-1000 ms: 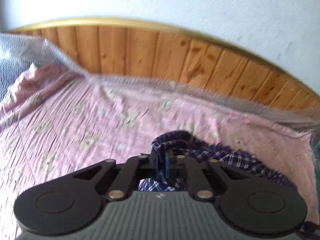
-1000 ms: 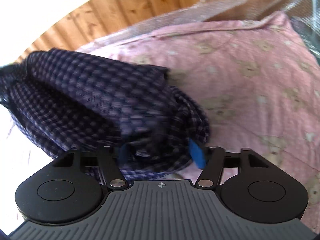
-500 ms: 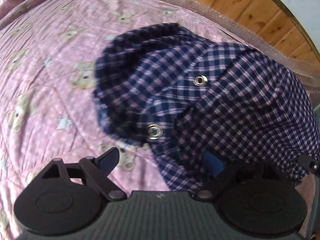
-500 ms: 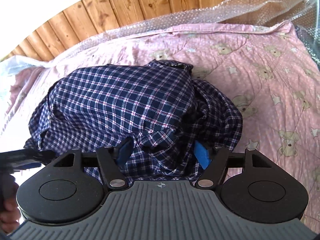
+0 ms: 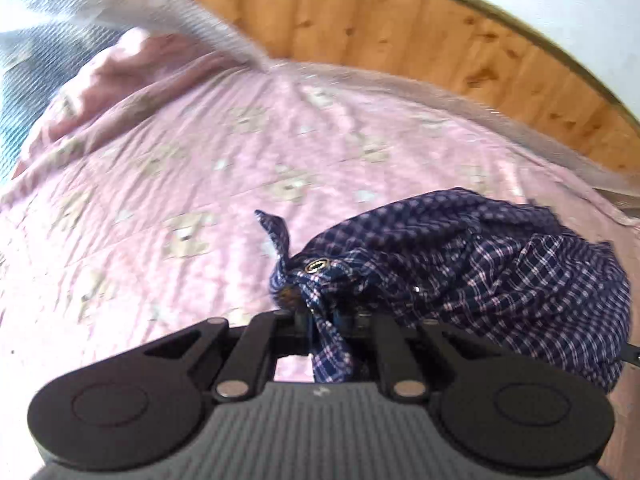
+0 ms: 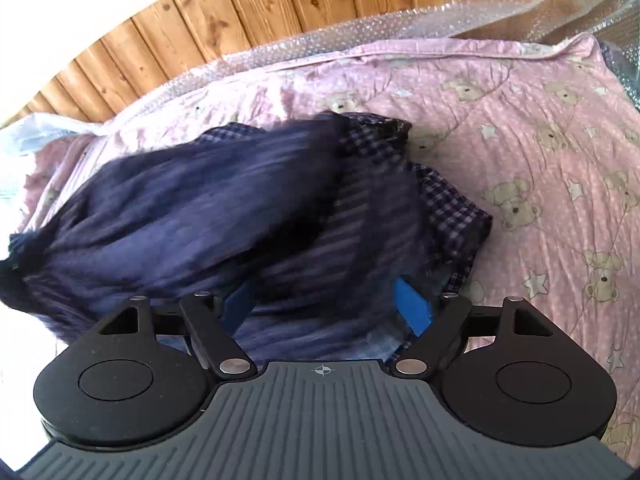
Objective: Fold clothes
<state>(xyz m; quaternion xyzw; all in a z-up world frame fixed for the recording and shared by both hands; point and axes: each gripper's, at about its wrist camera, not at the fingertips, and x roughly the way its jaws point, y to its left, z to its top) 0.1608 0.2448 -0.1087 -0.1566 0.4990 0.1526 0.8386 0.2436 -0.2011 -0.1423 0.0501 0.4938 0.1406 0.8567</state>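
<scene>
Navy plaid shirt trails lower right from the left gripper, which pinches its edge; right gripper, jaws wide, straddles the bunched cloth.

Right tool gapes over blurred navy plaid shirt on pink quilt.

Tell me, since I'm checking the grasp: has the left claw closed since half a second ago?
Yes. The left claw was open then; now it is shut on a bunched edge of the plaid shirt, raised from looking down at the pink bedspread toward the wooden headboard.
</scene>
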